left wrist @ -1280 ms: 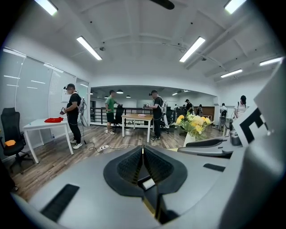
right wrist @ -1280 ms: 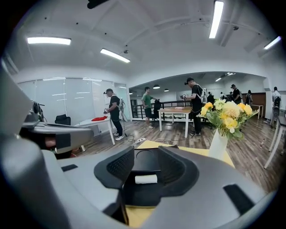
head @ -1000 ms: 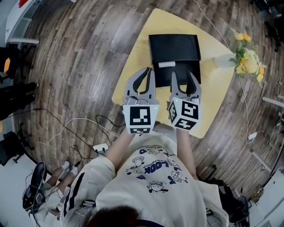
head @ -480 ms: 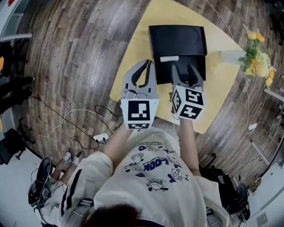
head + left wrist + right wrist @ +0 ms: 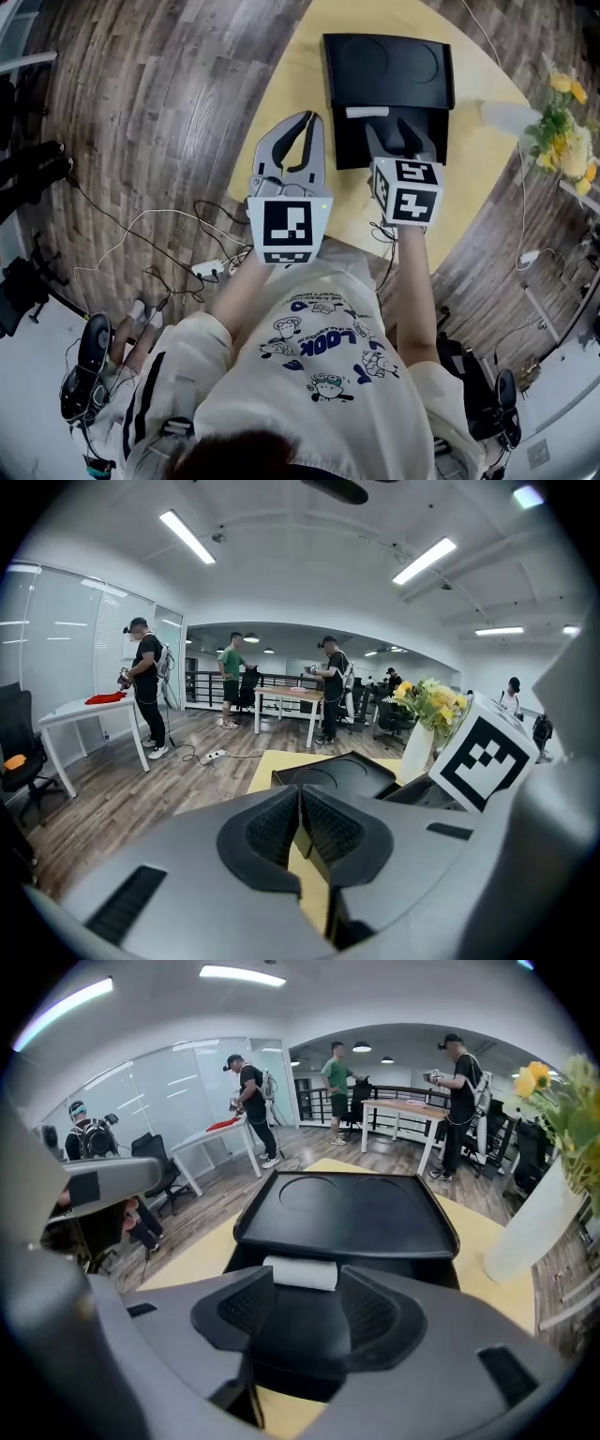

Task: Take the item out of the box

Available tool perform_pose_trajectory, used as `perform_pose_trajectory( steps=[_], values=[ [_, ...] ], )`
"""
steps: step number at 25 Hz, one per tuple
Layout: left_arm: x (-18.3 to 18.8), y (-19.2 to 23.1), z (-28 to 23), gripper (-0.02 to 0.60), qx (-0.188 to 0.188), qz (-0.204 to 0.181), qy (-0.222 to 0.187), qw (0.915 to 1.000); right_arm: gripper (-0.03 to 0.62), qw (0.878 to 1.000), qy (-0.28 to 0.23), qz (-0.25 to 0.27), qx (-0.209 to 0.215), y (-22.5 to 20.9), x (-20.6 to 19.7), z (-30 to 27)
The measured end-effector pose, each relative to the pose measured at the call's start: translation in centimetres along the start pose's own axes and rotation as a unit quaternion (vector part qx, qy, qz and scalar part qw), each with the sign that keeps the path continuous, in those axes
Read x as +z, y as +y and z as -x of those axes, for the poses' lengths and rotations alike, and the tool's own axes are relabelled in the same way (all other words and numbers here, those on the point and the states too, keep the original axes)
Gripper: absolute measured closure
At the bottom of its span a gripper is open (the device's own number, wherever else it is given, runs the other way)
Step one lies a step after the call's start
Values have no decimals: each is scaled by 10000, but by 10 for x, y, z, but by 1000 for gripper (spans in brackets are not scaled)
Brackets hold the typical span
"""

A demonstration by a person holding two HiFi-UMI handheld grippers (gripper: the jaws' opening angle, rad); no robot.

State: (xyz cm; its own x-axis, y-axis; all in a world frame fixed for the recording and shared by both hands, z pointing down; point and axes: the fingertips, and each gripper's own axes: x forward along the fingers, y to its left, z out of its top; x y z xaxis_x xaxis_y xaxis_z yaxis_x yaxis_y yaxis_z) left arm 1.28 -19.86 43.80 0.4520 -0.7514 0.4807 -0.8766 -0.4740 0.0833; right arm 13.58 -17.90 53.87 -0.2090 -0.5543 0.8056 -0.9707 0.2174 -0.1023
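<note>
A black box lies on the yellow table [image 5: 281, 84]. Its lid [image 5: 387, 67] is folded back on the far side, and the base [image 5: 349, 141] sits nearer to me. A white roll [image 5: 367, 112] lies in the base against the lid's hinge edge. My right gripper [image 5: 398, 136] is open over the base, its jaws spread with nothing between them. In the right gripper view the white roll [image 5: 302, 1273] lies just beyond the fingertips of the right gripper [image 5: 303, 1299]. My left gripper [image 5: 309, 122] hovers left of the box, shut and empty, with its pads touching in the left gripper view [image 5: 300, 832].
A white vase with yellow flowers [image 5: 562, 122] stands on the table right of the box, close to the right gripper's side [image 5: 525, 1213]. Cables and a power strip [image 5: 211, 270] lie on the wooden floor. People stand at desks far behind.
Both grippers have moved forward toward the box. The right gripper now reaches over the box base, closer to the white roll, with its jaws a bit wider.
</note>
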Motion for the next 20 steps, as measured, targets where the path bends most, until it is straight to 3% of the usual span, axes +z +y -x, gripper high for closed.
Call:
perform_pose_trajectory(
  steps=[8, 20],
  values=[
    [-15, 14, -5, 560, 104, 129, 139, 9998, 375, 9972, 655, 317, 155, -6, -16, -29],
    [-30, 25, -8, 560, 199, 230, 277, 9992, 375, 9912, 1043, 732, 345, -9, -21, -47]
  ],
)
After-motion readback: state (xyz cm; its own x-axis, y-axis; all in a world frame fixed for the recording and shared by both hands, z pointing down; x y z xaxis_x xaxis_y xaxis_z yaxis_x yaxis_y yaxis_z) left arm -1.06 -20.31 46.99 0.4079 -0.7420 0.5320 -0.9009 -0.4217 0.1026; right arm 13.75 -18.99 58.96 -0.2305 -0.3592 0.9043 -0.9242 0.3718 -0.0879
